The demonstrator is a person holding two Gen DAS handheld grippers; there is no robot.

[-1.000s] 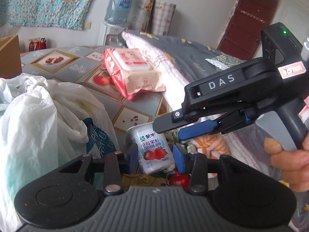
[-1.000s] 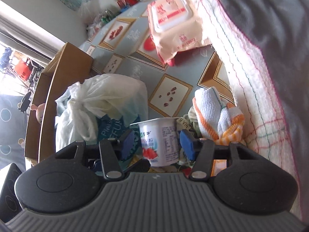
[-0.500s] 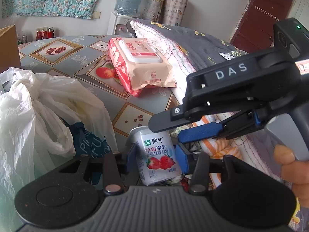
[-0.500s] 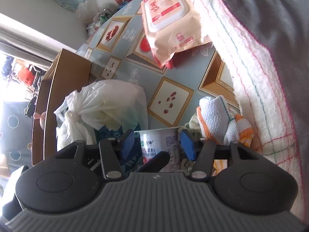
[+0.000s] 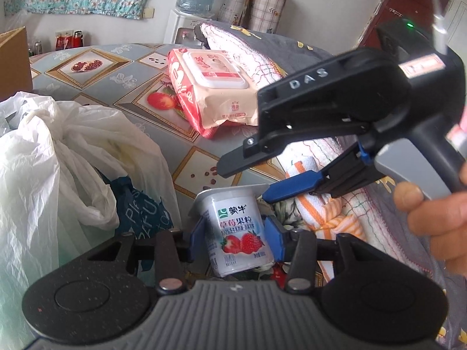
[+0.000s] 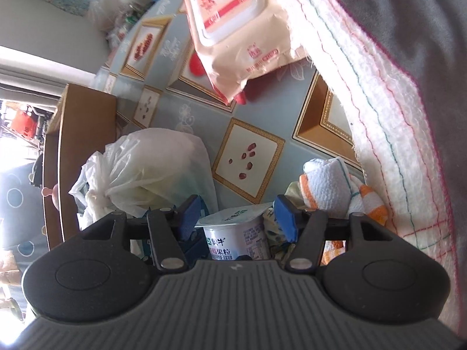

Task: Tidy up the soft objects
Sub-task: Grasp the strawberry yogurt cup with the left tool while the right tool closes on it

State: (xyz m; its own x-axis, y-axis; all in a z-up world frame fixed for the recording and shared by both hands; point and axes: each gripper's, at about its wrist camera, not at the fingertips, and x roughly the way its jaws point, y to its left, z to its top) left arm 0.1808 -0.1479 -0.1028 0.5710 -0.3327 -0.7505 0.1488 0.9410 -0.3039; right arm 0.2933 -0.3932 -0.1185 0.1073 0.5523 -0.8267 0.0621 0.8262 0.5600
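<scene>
My left gripper [image 5: 235, 240] is shut on a white strawberry yogurt cup [image 5: 238, 229], holding it by its sides. My right gripper [image 6: 238, 217] is open just above the cup's foil lid [image 6: 235, 217], its blue pads apart on either side; it also shows in the left wrist view [image 5: 294, 185], above and right of the cup. A rolled white and orange towel [image 6: 338, 188] lies to the right of the cup. A pink pack of wet wipes [image 5: 217, 84] lies farther back on the table.
White plastic bags [image 5: 55, 157] with a dark blue bag [image 5: 140, 210] are heaped on the left. A grey quilt with a white checked towel edge [image 6: 388, 116] fills the right. A cardboard box [image 6: 78, 145] stands at the far left. The patterned tablecloth [image 5: 122, 70] shows between them.
My left gripper has lifted and tilted the yogurt cup slightly. My right gripper has risen and drawn back, now hovering over the cup's lid.
</scene>
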